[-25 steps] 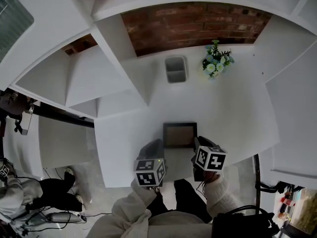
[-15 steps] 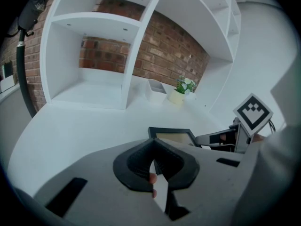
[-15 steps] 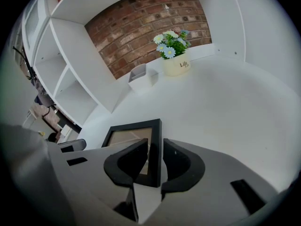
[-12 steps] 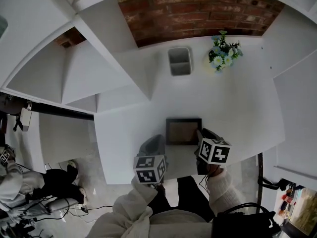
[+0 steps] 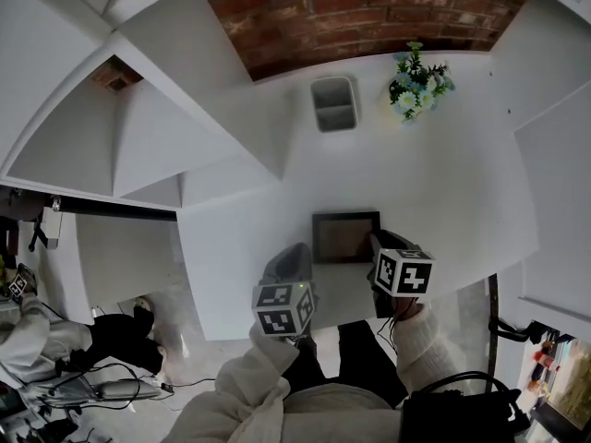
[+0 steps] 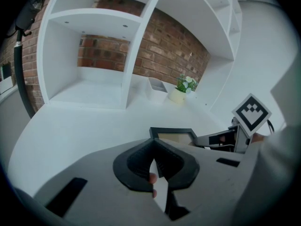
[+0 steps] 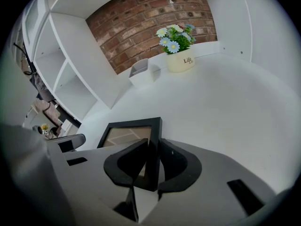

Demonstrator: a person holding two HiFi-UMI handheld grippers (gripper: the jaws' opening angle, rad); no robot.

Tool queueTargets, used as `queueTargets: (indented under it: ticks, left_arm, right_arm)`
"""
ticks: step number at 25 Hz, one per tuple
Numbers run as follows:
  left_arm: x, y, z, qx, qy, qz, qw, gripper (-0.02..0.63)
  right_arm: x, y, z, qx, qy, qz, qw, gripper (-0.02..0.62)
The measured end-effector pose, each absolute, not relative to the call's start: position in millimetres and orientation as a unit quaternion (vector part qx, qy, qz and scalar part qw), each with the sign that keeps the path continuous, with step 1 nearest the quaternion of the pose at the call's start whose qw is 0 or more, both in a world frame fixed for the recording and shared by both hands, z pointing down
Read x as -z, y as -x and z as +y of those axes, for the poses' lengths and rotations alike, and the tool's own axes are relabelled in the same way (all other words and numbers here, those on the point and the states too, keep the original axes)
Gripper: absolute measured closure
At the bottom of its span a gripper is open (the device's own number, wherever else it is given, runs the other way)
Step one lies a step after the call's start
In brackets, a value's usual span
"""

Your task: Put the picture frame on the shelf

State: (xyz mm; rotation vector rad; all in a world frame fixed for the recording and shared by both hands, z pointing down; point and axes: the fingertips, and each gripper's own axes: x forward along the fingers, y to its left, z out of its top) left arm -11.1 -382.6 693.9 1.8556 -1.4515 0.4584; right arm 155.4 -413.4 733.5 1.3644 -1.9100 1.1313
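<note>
The black picture frame (image 5: 346, 236) lies flat on the white table (image 5: 443, 201), near its front edge. My right gripper (image 5: 377, 244) is shut on the frame's right side bar; in the right gripper view that bar (image 7: 154, 140) runs between the jaws of the right gripper (image 7: 153, 147). My left gripper (image 5: 288, 264) hovers just left of the frame with its jaws shut on nothing. In the left gripper view, past the left gripper (image 6: 153, 145), I see the frame (image 6: 173, 135) and the right gripper (image 6: 214, 139). White shelf compartments (image 5: 148, 137) stand at the table's left.
A white two-part bin (image 5: 334, 104) and a potted flower bunch (image 5: 417, 83) stand at the back by the brick wall (image 5: 360, 7). The table's front edge is close under both grippers. A person (image 5: 37, 340) sits on the floor at lower left.
The head view has tilted, so everything sits slightly higher in the picture. The right gripper stays clamped on the frame's right edge; the left gripper stays beside it.
</note>
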Motion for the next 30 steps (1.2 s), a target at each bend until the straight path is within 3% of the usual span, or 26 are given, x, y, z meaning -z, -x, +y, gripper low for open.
queueTargets:
  ticks: [30]
  left_arm:
    - [-627.2, 6.4, -391.3, -0.162, -0.765, -0.547, 0.298, 0.598]
  right_arm:
    - [-672.2, -175.3, -411.9, -0.395, -0.570, -0.695, 0.192, 0.520]
